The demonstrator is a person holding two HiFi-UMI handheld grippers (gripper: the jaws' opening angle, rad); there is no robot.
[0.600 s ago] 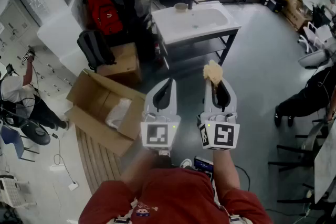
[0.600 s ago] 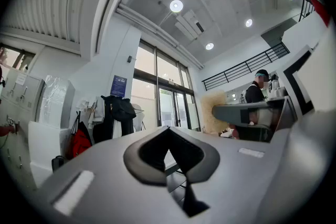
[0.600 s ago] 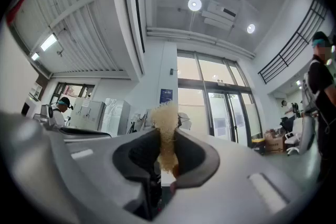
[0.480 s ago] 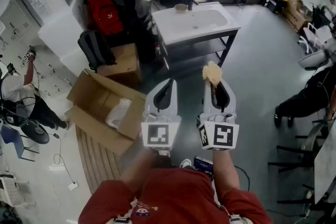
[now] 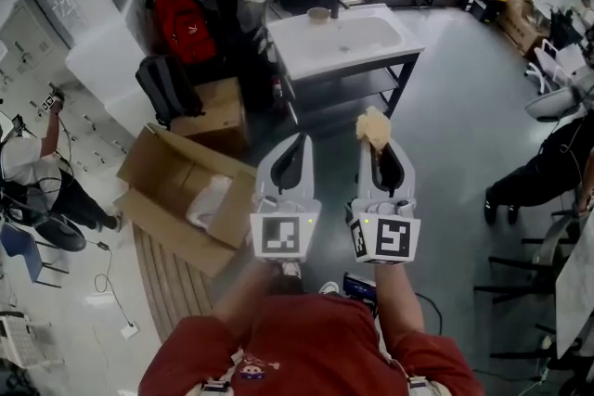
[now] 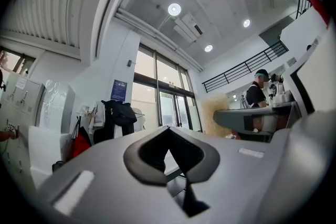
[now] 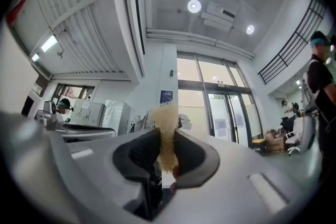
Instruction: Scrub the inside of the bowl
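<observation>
A grey floor (image 5: 464, 97) spreads below, with a cardboard box (image 5: 186, 190) at left and a white sink (image 5: 371, 37) ahead. The bowl (image 5: 319, 13) sits at the sink's far rim, well apart from both grippers. The left gripper (image 5: 299, 144) has its jaws pressed together on nothing. The right gripper (image 5: 376, 144) pinches a tan sponge (image 5: 374, 126), which sticks out past its tips.

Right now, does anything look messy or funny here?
Yes: a cardboard box lies open on the floor at the left, flaps splayed, with something pale inside. Also, the right tool pinches a tan sponge in mid-air, far from the bowl on the white sink.
</observation>
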